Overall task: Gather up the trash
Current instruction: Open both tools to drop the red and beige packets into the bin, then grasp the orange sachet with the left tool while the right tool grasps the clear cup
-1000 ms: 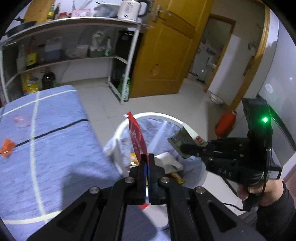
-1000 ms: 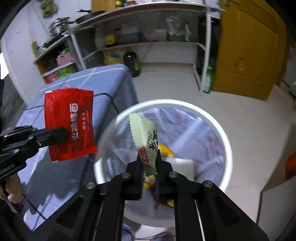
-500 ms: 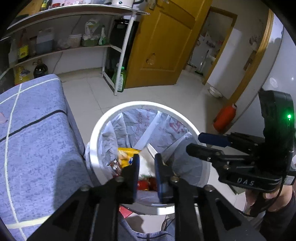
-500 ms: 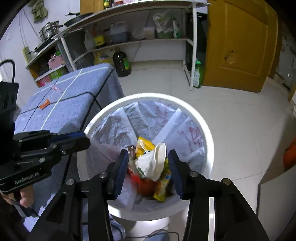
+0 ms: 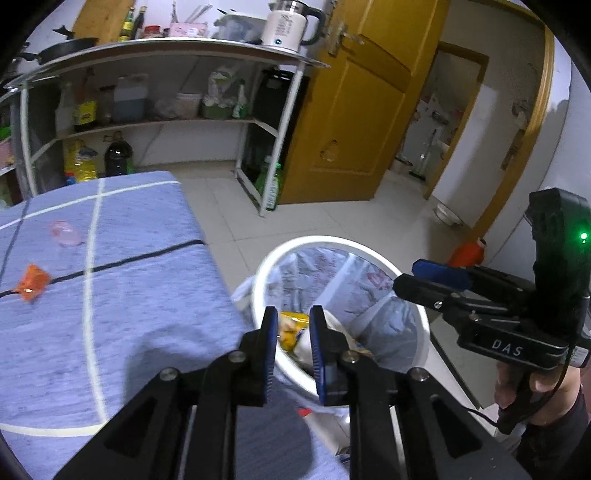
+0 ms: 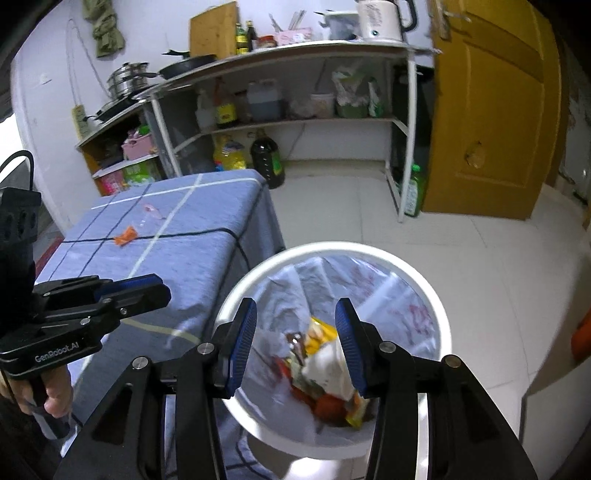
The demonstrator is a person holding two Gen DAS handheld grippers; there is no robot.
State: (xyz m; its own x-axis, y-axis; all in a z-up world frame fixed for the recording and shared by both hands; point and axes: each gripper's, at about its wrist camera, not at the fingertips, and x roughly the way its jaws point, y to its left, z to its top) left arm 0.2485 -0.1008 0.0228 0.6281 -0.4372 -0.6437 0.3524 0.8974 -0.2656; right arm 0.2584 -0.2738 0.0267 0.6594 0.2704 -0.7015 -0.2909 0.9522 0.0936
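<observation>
Dropped wrappers [image 6: 325,373] below empty hand-held gripper [image 6: 295,347]

You were working in a home kitchen. A white metal-framed shelving unit [image 6: 402,122] held cooking-oil bottles and plastic jugs; a white electric kettle [image 6: 380,18], a black frying pan [image 6: 188,62] and stacked steel pots [image 6: 125,79] stood on top. A wooden chopping board [image 6: 212,29] leaned against the wall. A yellow-brown wooden door [image 5: 354,110] stood beside it, on a pale tiled floor [image 6: 480,236]. Beside the blue checked tablecloth [image 5: 122,288] stood a white round bin with a plastic liner [image 6: 439,306] holding food wrappers.
</observation>
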